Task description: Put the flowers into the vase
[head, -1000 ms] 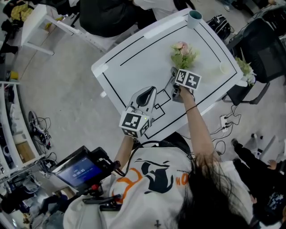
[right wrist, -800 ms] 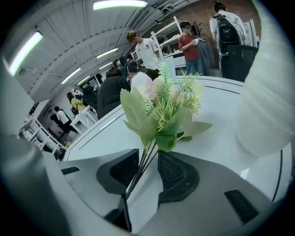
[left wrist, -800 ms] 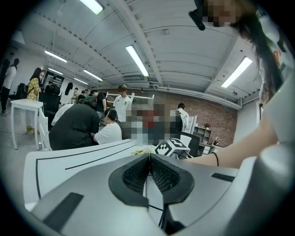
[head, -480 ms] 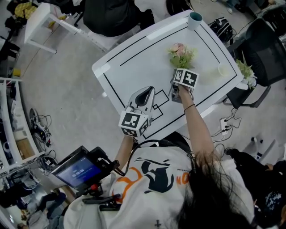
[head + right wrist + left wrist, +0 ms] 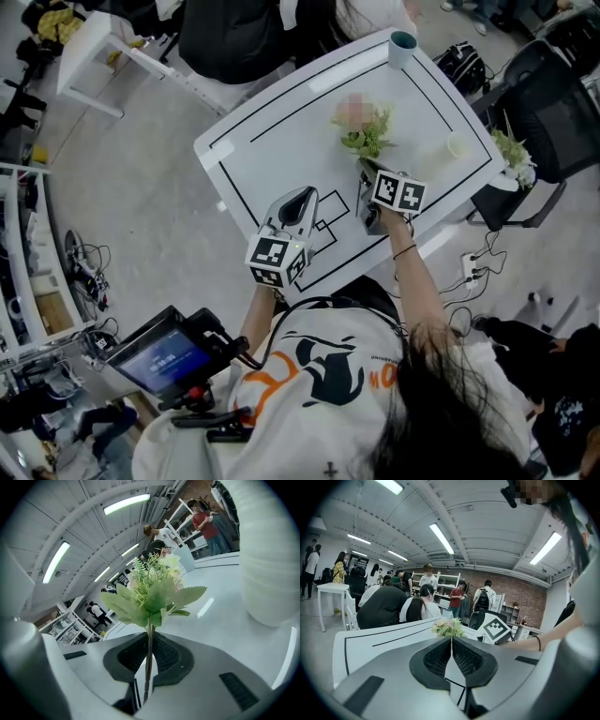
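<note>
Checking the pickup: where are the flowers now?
In the head view, the flowers are over the right half of the table, their stem held in the right gripper, whose jaws have just been closing on it.

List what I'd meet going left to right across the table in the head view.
left gripper → flowers → white vessel → green plant just past the table's right edge. The right gripper and the teal-rimmed cup overlap the flowers sideways, so I leave them out.

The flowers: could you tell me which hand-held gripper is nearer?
Right. The right hand-held gripper, jaws just closing, grips the flowers; the left hand-held gripper is apart, nearer the person.
</note>
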`<state>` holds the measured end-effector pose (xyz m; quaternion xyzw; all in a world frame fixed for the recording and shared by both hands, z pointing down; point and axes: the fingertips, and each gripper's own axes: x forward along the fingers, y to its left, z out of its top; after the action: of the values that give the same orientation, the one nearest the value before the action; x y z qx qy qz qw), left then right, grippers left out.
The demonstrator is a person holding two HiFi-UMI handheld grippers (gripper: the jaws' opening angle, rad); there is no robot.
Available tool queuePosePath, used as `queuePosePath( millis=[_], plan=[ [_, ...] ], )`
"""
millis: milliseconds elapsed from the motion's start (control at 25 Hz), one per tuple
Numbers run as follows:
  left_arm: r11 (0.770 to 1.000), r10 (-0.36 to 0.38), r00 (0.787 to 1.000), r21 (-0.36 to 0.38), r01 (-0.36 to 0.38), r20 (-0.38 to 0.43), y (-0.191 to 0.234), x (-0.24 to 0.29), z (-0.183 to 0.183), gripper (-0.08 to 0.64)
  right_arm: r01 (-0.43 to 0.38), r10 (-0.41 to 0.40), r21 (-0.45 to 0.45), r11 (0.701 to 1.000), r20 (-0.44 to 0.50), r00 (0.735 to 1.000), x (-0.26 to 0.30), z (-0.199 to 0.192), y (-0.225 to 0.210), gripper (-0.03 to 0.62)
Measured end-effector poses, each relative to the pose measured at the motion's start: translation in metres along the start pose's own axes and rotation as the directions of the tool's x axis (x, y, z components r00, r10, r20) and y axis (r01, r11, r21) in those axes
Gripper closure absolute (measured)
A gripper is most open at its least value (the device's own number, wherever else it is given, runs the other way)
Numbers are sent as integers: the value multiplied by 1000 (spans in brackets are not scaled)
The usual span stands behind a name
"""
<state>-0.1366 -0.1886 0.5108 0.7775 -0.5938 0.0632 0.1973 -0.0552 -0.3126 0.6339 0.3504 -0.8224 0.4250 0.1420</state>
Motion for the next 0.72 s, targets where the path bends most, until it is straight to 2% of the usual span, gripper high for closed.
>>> queuePosePath(
  millis=[320, 520, 720],
  plan=[
    [998, -51, 999, 29, 51, -4, -18, 8, 7, 549, -96, 102, -63, 993, 104, 989, -50, 14, 20, 555],
    [994, -93, 996, 53, 93, -18, -38, 32, 2, 549, -71, 89, -129, 989, 143, 986, -97, 16, 11, 555],
    [984, -179, 984, 1, 179, 25, -65, 63, 14, 549, -30, 53, -138, 990, 167, 985, -148, 9, -8, 555]
  ],
)
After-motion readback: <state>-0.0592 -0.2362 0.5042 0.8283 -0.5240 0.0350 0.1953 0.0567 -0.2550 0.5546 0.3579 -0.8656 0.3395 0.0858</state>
